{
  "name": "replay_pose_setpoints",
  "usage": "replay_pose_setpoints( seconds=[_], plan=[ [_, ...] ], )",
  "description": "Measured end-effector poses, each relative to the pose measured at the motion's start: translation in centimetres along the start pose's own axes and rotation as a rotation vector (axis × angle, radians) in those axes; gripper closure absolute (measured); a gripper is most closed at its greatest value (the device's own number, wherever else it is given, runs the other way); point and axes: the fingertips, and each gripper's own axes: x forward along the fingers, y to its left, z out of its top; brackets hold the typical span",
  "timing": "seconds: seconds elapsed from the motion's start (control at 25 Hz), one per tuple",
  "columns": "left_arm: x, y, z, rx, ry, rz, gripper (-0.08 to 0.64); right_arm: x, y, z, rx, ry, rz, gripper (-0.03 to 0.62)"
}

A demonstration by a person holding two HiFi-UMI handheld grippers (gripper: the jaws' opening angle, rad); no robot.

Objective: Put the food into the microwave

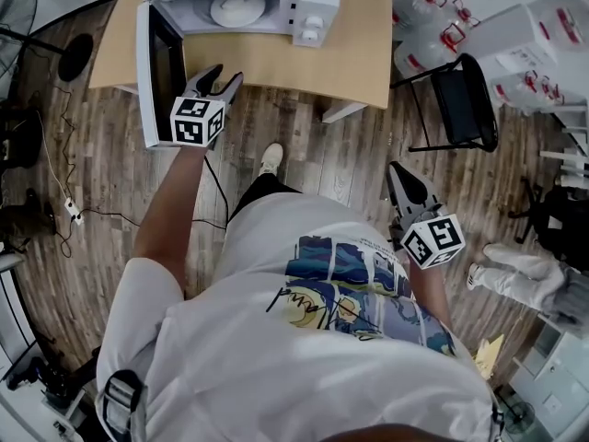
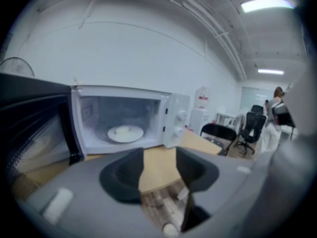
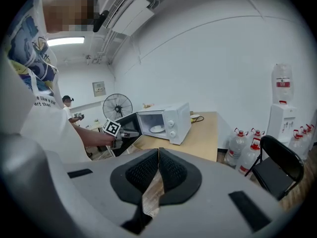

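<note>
One boxy white microwave [image 1: 313, 12] stands on the tan wooden surface [image 1: 350, 63], its door [image 1: 156, 72] swung wide open leftward, and one round white dish [image 1: 237, 9] lies flat inside. The left hand-held gripper [image 1: 228, 72] is just beside the door, jaws apart and empty; the right hand-held gripper [image 1: 396, 168] hangs well apart, jaws pressed together on nothing.

The microwave [image 1: 313, 7] is white and stands upright on a light wooden table [image 1: 359, 63], toward the table's left side. Its door [image 1: 158, 72] is swung wide open to the left, and two round knobs sit on the right panel. Inside, a white round plate [image 2: 125, 133] lies flat in the middle of the chamber. What is on it is not clear.
</note>
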Motion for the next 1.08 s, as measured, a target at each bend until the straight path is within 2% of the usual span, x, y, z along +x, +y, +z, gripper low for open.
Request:
replay_pose_setpoints(
  seconds=[0.48,1.08],
  plan=[
    [-0.6,-0.6,-0.2,-0.007,0.003,-0.085,0.35,5.5,0.5,2.7,-0.073,0.041,0.06,0.584],
    [-2.4,0.6,-1.7,0.007,0.078,-0.227,0.35,16.3,3.9,7.4,-0.118,0.053,0.105,0.584]
  ],
)
